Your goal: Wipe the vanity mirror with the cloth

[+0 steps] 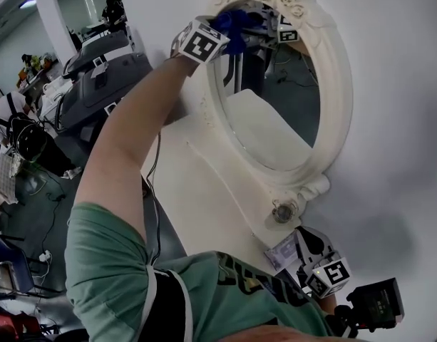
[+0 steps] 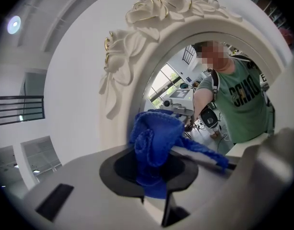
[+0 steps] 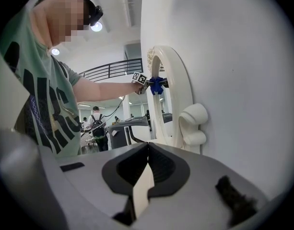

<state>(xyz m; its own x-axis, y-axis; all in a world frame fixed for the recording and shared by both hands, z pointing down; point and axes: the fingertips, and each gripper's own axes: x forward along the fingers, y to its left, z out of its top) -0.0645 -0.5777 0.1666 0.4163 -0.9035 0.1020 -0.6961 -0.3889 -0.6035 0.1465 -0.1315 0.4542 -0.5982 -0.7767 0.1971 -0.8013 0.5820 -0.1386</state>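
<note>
The left gripper [image 1: 222, 38] is up at the far, top end of the vanity mirror [image 1: 275, 120], just under the moulded roses [image 2: 151, 13] of its white frame. Its jaws are clamped on a bunched blue cloth [image 2: 154, 138], which bulges out past the tips. In the head view the cloth sits against the upper left edge of the glass. The left gripper view shows the wad right in front of the reflection, though actual contact with the glass cannot be confirmed. The right gripper [image 3: 146, 171] hangs low at the near right, beside the mirror's scrolled foot [image 3: 194, 123]. Its jaws are pressed together with nothing between them, and it touches neither the mirror nor the cloth. By the look of things, the wipe is under way at the top rim. The glass shows no streaks or smears, so what has already been covered cannot be read. The middle and the near, lower part of the oval appear to be what is left for the cloth.
</note>
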